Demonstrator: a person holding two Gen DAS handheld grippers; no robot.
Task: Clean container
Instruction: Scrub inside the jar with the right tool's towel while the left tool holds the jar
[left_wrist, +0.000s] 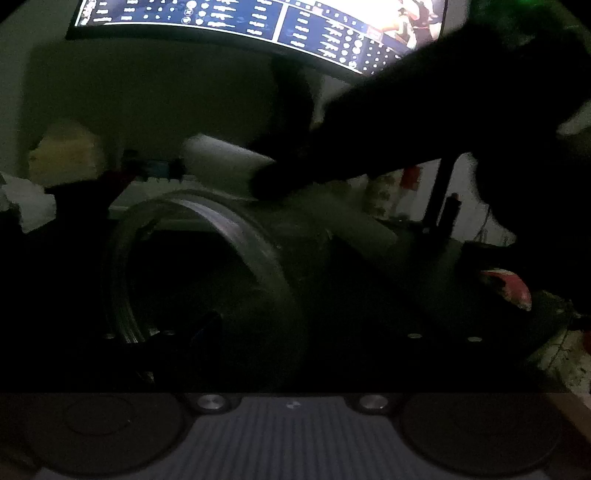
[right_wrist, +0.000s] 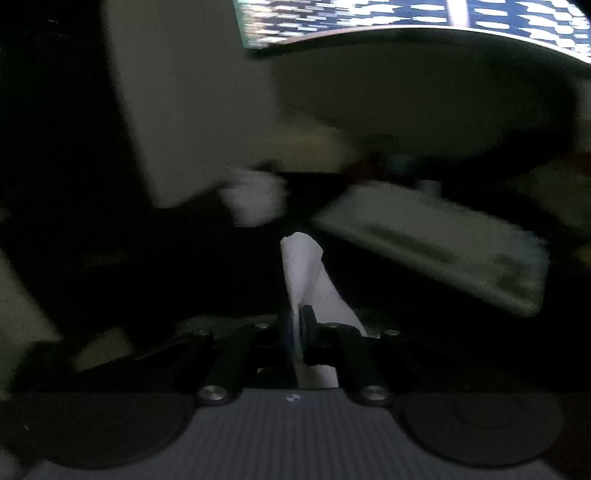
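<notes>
R gripper (right_wrist: 295, 328) pinched tight on white tissue (right_wrist: 306, 273), tip poking fwd. L gripper (left_wrist: 236, 332) dark; seems clamped round container (left_wrist: 207, 266), can't tell for sure. Container on its side, axis roughly left-right, threaded mouth (left_wrist: 122, 266) facing left. In L view, R arm (left_wrist: 424, 122) reaching over from upper right, so mouth on far side.

container (left_wrist: 207, 273) before keyboard (left_wrist: 155, 184), monitor (left_wrist: 229, 18) behind above
</notes>
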